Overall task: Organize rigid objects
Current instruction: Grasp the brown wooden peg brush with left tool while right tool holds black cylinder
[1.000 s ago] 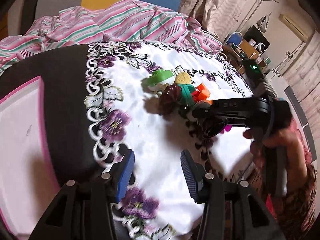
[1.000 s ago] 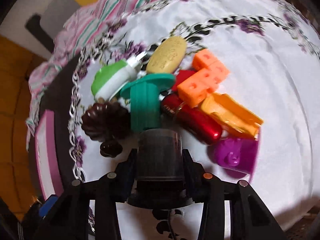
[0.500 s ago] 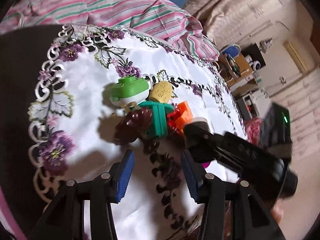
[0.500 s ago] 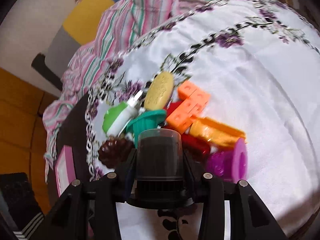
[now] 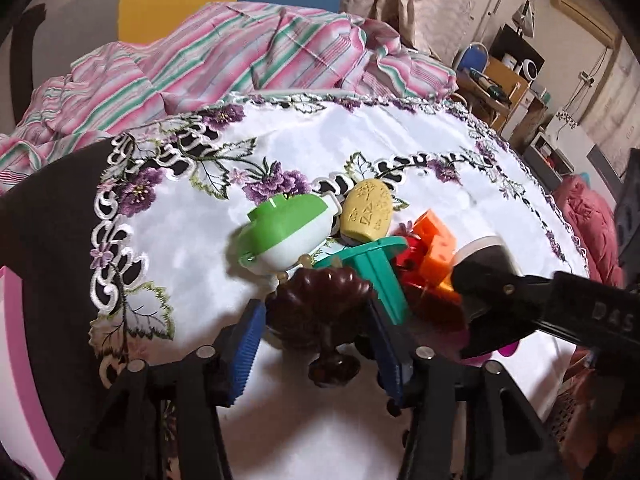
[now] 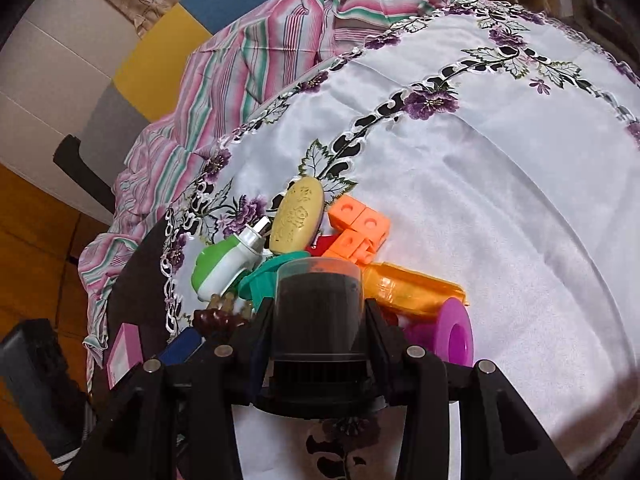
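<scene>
We are looking at one heap of rigid things sitting near the middle of the white embroidered tablecloth (image 5: 384, 144), and we are counting them one by one: one dark brown scalloped dish on a foot (image 5: 320, 312), one green and white round container (image 5: 286, 236), one yellow oval soap-like piece (image 5: 366, 212), one teal T-shaped piece (image 5: 376, 268), one cluster of orange blocks (image 6: 358, 226), one red piece mostly hidden beneath them, one orange elongated piece (image 6: 412, 290) and one purple ring-shaped piece (image 6: 458, 332). The things are lying against one another, touching or overlapping. Our left gripper (image 5: 316, 344) is straddling the brown dish, its blue-padded jaws opening, with the dish between them and a gap showing on each side, so the pads are not pressing on it. Our right gripper (image 6: 318, 320) is clamping one dark cylindrical canister with a clear rim (image 6: 318, 304), holding it upright just above the near edge of the heap. In the right wrist view that canister is blocking much of the teal piece and the red one, and in the left wrist view the right gripper's body is covering the purple and orange pieces. Around the cloth we are seeing a striped pink and green fabric (image 5: 240, 60) bunched at the far side, a dark table edge (image 5: 52, 232), and one pink-rimmed tray (image 5: 20, 380) at the left.
</scene>
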A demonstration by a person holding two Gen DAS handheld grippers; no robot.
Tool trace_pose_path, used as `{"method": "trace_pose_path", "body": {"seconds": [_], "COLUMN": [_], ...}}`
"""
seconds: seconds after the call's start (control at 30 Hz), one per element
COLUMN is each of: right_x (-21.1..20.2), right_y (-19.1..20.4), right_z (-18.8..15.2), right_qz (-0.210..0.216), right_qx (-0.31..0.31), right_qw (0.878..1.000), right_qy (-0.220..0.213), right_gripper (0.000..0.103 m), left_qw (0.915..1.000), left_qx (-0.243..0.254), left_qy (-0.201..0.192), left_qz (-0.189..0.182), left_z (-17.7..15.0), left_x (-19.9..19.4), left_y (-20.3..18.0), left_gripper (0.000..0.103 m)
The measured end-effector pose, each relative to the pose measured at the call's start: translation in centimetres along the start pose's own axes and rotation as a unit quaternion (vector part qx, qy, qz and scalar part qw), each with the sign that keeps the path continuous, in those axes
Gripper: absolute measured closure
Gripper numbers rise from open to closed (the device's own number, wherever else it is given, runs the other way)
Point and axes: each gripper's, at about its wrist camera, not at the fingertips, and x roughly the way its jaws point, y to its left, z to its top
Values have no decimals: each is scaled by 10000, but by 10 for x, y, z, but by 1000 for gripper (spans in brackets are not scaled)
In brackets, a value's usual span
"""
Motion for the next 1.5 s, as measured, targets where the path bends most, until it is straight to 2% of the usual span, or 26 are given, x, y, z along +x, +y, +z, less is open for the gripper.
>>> {"method": "trace_pose_path", "body": {"seconds": [0.2,0.33,0.47,0.57,0.67,1.03,1.2,1.27,1.37,1.47,1.5], "right_x": [-1,-1,-2,-1,-1,-2,-2,-1,-1,-2,-2], "right_y": [-1,-2,-3,-3,-4,-4,-4,-3,-3,-4,-4], "right_z": [0,0,1,1,1,1,0,0,0,0,0], "right_qz": [-46,-27,-26,-56,-49,-29,-26,-37,-39,-25,-31], "right_qx": [29,48,66,70,83,90,94,85,88,105,106], "right_qw": [10000,9999,9999,9999,9999,9999,9999,9999,9999,9998,9998], "right_qy": [-71,-95,-118,-97,-122,-138,-135,-113,-116,-145,-144], "right_gripper": [59,59,59,59,59,59,59,59,59,59,59], "left_qw": [10000,9996,9977,9959,9942,9944,9965,9982,9977,9963,9958], "left_qx": [31,157,554,865,1022,874,563,393,329,402,444], "left_qy": [-47,-244,-357,-265,-333,-587,-547,-419,-586,-747,-763], "left_qz": [-40,10,139,30,97,115,292,194,22,154,224], "left_z": [9,14,15,16,12,-20,-42,-48,-50,-42,-38], "left_x": [8,6,8,16,16,-6,-15,-14,-21,-23,-21], "left_y": [-3,-7,-15,-19,-22,-19,-6,1,2,-2,-3], "left_gripper": [47,47,43,41,42,43,54,54,52,30,30]}}
